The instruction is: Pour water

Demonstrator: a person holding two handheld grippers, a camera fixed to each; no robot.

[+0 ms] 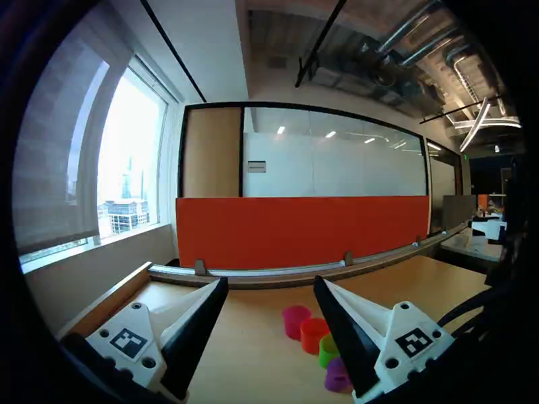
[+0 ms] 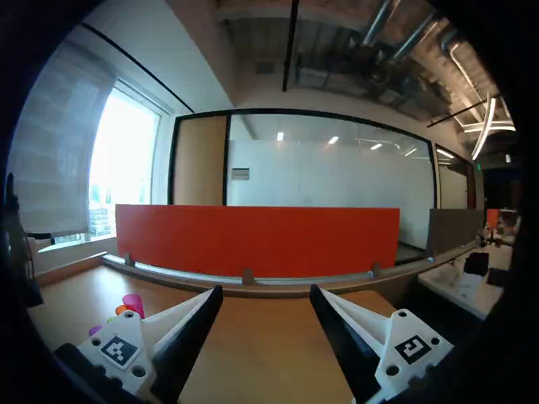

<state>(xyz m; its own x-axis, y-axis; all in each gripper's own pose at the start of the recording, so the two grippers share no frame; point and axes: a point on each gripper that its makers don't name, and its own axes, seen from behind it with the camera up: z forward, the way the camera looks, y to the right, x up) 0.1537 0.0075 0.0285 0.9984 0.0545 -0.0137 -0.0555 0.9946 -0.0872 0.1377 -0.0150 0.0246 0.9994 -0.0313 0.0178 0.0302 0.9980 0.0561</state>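
Several small coloured cups stand in a row on the wooden desk (image 1: 256, 350): a pink cup (image 1: 296, 320), an orange cup (image 1: 314, 334), a green cup (image 1: 328, 350) and a purple cup (image 1: 337, 376). My left gripper (image 1: 269, 337) hovers open above the desk, the cups lying just inside its right finger. In the right gripper view the same cups (image 2: 129, 306) sit at the lower left, partly hidden behind the left finger. My right gripper (image 2: 266, 337) is open with nothing between its fingers, over bare wood (image 2: 269, 350).
An orange divider panel (image 1: 302, 230) on a metal rail closes off the desk's far edge. A window (image 1: 128, 168) is on the left. Another desk with dark items (image 2: 482, 269) stands to the right. A dark cable (image 1: 471, 306) runs at the right edge.
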